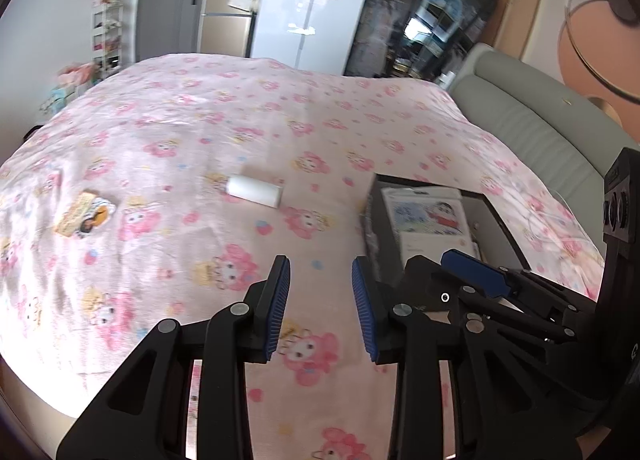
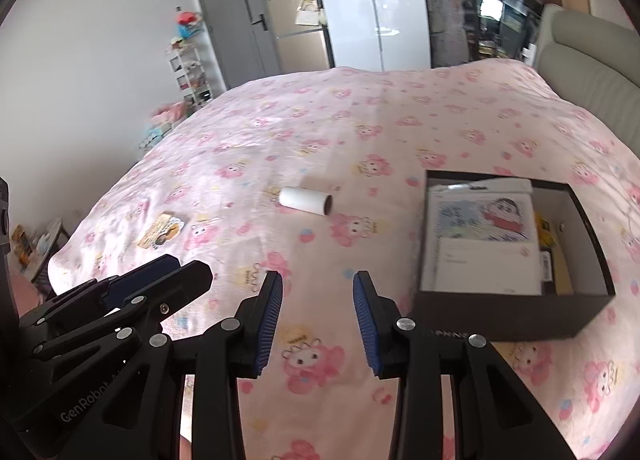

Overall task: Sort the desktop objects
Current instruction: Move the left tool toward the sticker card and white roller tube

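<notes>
You are holding both grippers low over the bed [image 1: 304, 107], which is covered by a pink cartoon-print sheet. Your left gripper [image 1: 321, 302] is standing wide open with nothing between its blue pads [image 1: 280, 300]; only sheet is showing in the gap. Your right gripper [image 2: 318, 324] is likewise standing wide open and gripping nothing. The two are sitting just beside each other: in the left wrist view the right gripper is showing at 4 o'clock, and in the right wrist view the left gripper is showing at 8 o'clock.

A white paper roll [image 1: 254, 189] is lying on its side on the sheet, at about 11 o'clock from your left gripper and 12 o'clock from your right, well apart from both. In the right wrist view its open core end is facing toward 4 o'clock. A small yellow-and-white cartoon packet [image 2: 161, 235] is lying flat on the sheet at 9 o'clock of the roll, apart from it.

A dark open box [image 2: 516, 312] is resting on the bed at 2 o'clock from your right gripper. Inside it a white cartoon-printed booklet [image 2: 482, 244] is lying flat, filling the left part; small yellow and dark items are sitting along the right wall, too small to identify.
</notes>
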The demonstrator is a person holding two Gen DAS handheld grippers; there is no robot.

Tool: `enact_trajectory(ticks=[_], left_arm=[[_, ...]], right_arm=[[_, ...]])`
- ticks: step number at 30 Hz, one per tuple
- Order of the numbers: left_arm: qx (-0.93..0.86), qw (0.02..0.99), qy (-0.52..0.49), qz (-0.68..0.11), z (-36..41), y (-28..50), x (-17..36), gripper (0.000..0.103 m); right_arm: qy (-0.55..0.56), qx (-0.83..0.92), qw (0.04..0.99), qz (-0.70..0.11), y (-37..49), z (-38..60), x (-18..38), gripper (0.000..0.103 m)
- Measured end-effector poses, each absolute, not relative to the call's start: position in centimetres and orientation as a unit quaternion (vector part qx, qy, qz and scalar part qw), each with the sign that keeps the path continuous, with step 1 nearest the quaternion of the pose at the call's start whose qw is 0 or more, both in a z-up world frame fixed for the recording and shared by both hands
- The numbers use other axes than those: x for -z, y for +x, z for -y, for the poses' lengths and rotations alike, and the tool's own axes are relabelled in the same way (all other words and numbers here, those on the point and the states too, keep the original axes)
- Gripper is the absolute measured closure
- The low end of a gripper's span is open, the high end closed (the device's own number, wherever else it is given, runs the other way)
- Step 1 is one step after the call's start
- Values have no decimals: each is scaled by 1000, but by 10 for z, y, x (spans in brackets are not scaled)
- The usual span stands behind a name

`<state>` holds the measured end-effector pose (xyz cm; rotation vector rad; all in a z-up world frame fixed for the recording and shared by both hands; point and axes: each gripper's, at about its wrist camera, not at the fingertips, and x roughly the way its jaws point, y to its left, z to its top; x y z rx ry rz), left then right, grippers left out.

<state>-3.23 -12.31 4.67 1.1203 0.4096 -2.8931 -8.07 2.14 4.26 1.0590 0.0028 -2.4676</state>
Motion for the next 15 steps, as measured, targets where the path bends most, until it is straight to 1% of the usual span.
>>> enact_trajectory(ticks=[5,15], left_arm=[[921,29,359,-145,156,-34,-41,71],[911,93,360,-179,234,-37,-19,71]], right_arm=[[388,888,247,-18,-89,12,-39,70],[382,874,287,-84,-105,94,-29,70]])
